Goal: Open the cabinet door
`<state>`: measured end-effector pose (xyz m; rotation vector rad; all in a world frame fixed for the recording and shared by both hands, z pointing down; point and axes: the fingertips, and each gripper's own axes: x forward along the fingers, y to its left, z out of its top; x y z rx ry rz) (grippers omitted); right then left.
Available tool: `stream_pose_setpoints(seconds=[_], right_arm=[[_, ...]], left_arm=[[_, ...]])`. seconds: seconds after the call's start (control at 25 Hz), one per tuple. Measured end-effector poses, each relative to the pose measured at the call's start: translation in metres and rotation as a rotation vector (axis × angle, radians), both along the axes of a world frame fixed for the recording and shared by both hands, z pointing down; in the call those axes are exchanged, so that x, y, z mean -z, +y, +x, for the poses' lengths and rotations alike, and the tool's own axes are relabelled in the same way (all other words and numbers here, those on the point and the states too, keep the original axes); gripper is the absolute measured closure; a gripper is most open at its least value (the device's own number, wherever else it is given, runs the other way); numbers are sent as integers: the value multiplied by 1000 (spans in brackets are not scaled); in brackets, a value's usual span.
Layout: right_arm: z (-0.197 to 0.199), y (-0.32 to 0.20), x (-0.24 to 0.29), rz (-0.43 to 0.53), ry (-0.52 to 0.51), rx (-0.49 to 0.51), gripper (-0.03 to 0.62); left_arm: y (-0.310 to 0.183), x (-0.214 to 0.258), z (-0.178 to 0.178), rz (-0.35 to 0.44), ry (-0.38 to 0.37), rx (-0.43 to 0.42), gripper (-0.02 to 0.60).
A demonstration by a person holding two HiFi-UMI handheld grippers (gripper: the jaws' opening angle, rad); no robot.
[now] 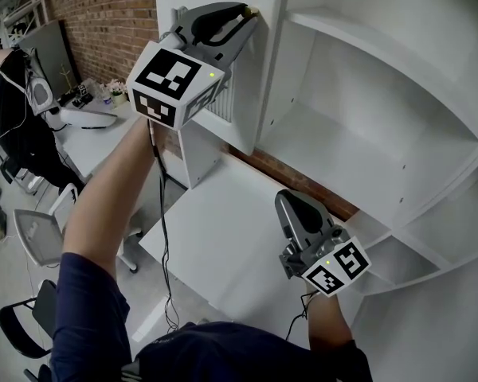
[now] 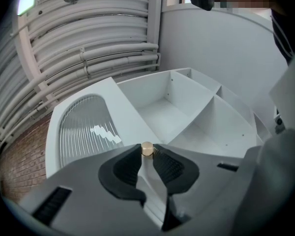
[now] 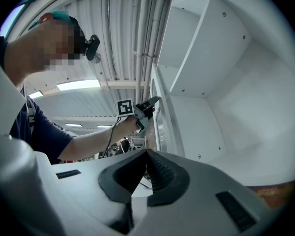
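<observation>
Against brick wall (image 1: pixel 103 14), left gripper (image 2: pixel 147 153) pinches brass knob (image 2: pixel 147 148) on white ribbed-glass cabinet door (image 2: pixel 83 127); right gripper (image 3: pixel 146 153) closed.

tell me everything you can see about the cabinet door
The cabinet door is white and looks painted, with an arched panel of ribbed glass set in its frame. A small round brass-coloured knob sits near its free edge. The door stands swung open, clear of the bare white shelves. The left gripper has its jaw tips pinched on the knob; nothing else touches the door.
</observation>
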<state>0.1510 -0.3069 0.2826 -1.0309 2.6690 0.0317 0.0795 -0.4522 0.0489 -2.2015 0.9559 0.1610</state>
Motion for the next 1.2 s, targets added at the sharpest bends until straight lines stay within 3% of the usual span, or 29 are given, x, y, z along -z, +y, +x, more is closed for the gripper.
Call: stream_pose_setpoints(seconds=[0.2, 0.76, 1.2], right_arm=[[-15, 6, 5, -2, 9, 22, 569], [-106, 34, 12, 18, 45, 71, 569], [-153, 48, 16, 34, 65, 91, 569]], left_arm=[[17, 2, -13, 8, -12, -50, 505], [74, 0, -106, 29, -30, -140, 502], [93, -2, -167, 27, -13, -148, 502]])
